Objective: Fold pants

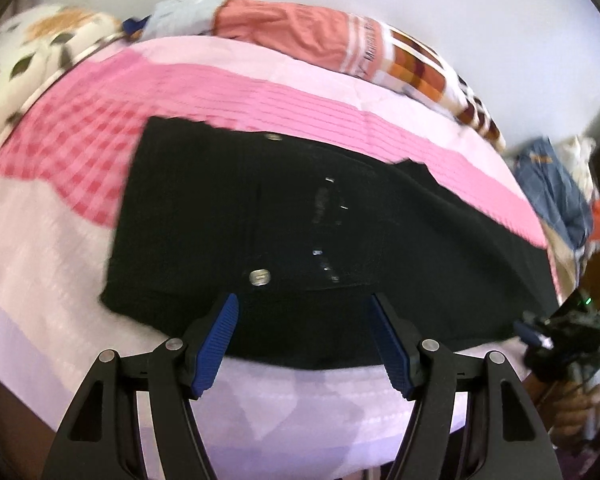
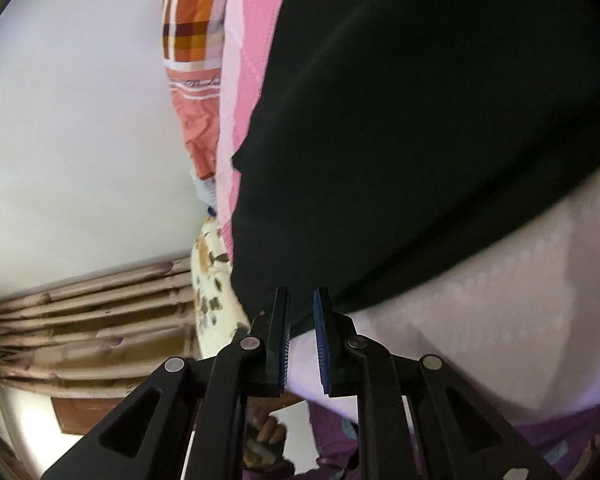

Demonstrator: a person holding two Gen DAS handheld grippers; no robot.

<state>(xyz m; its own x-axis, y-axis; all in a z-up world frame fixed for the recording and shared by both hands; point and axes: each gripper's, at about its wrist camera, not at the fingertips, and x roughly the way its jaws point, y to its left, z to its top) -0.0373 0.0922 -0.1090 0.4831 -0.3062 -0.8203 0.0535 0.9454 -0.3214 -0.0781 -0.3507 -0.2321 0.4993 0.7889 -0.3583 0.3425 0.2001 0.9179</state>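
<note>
Black pants (image 1: 260, 220) lie flat on a pink and white bedsheet (image 1: 260, 96), waistband to the left, with a metal button (image 1: 259, 277) near their front edge. My left gripper (image 1: 304, 304) is open, its blue pads (image 1: 216, 344) spread over the near edge of the pants, holding nothing. My right gripper (image 2: 301, 300) is nearly shut at the lower edge of the pants (image 2: 420, 120); whether cloth sits between its pads (image 2: 320, 340) is unclear. The right gripper also shows in the left wrist view (image 1: 536, 334) at the pants' right end.
Folded orange and checked bedding (image 1: 340, 36) and a floral pillow (image 1: 28, 52) lie along the bed's far side by the white wall. Blue clothes (image 1: 552, 184) hang at the right. Curtains (image 2: 88, 320) show in the right wrist view.
</note>
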